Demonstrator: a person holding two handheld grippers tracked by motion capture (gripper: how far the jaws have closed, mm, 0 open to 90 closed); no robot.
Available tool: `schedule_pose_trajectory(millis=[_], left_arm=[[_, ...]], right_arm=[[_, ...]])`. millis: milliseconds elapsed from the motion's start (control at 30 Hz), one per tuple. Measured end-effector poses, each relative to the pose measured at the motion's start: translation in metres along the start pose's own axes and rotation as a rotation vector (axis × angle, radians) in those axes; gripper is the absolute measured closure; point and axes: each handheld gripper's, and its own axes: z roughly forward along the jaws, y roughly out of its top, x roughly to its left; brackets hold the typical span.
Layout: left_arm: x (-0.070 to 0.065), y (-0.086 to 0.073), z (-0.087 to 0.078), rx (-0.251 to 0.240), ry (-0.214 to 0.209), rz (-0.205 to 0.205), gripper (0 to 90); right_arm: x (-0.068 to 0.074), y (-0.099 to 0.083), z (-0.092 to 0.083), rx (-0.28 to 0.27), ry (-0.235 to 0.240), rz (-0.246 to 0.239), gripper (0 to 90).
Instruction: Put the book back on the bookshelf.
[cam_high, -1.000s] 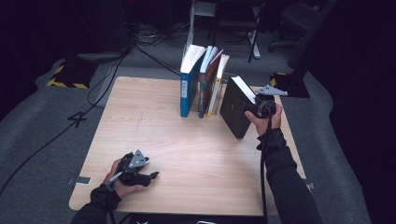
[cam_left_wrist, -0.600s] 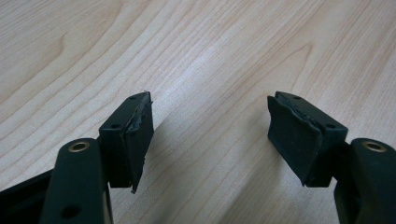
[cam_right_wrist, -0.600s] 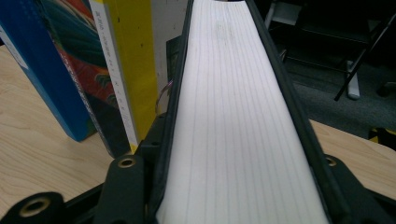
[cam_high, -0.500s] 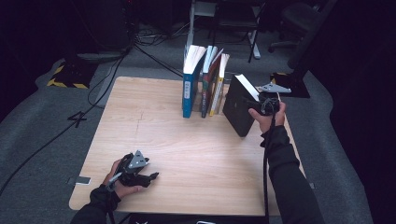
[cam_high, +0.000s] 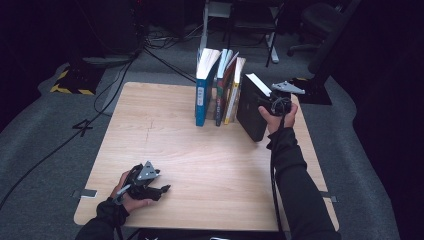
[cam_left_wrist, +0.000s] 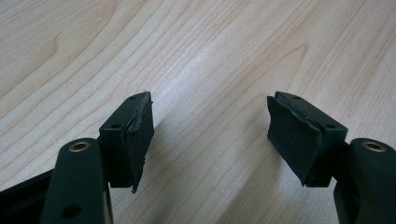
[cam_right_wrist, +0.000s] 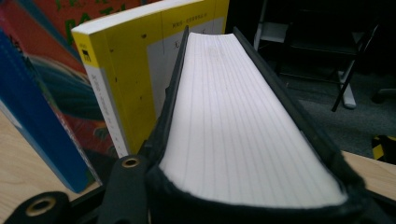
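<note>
The black book (cam_high: 251, 110) was seen standing tilted near the table's (cam_high: 165, 145) right edge, just beside the row of upright books (cam_high: 218, 90), and was grasped across its thickness by the right gripper (cam_high: 272, 102). The left gripper (cam_high: 161, 190) was rested at the near left corner, jaws spread apart with nothing between them.

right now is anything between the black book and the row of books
Nothing visible. The right gripper clamps the black book, which sits just right of the yellow book, with no object between them.
</note>
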Motion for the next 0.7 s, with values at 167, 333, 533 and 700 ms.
schedule_pose_trajectory(millis=[167,333,533,700], left_arm=[[-0.001,0.000,0.000,-0.002,-0.007,0.003,31.5],[-0.001,0.000,0.001,-0.002,-0.016,0.005,31.5],[-0.002,0.001,0.001,-0.004,-0.027,0.019,31.9],[-0.002,0.000,0.001,-0.007,-0.034,0.022,31.9]], right_arm=[[-0.001,0.007,0.009,-0.020,-0.025,0.026,53.9],[0.000,0.015,0.014,-0.067,-0.058,0.054,53.9],[0.003,0.021,0.031,-0.087,-0.107,0.064,53.8],[-0.002,0.021,0.042,-0.090,-0.114,0.085,53.8]])
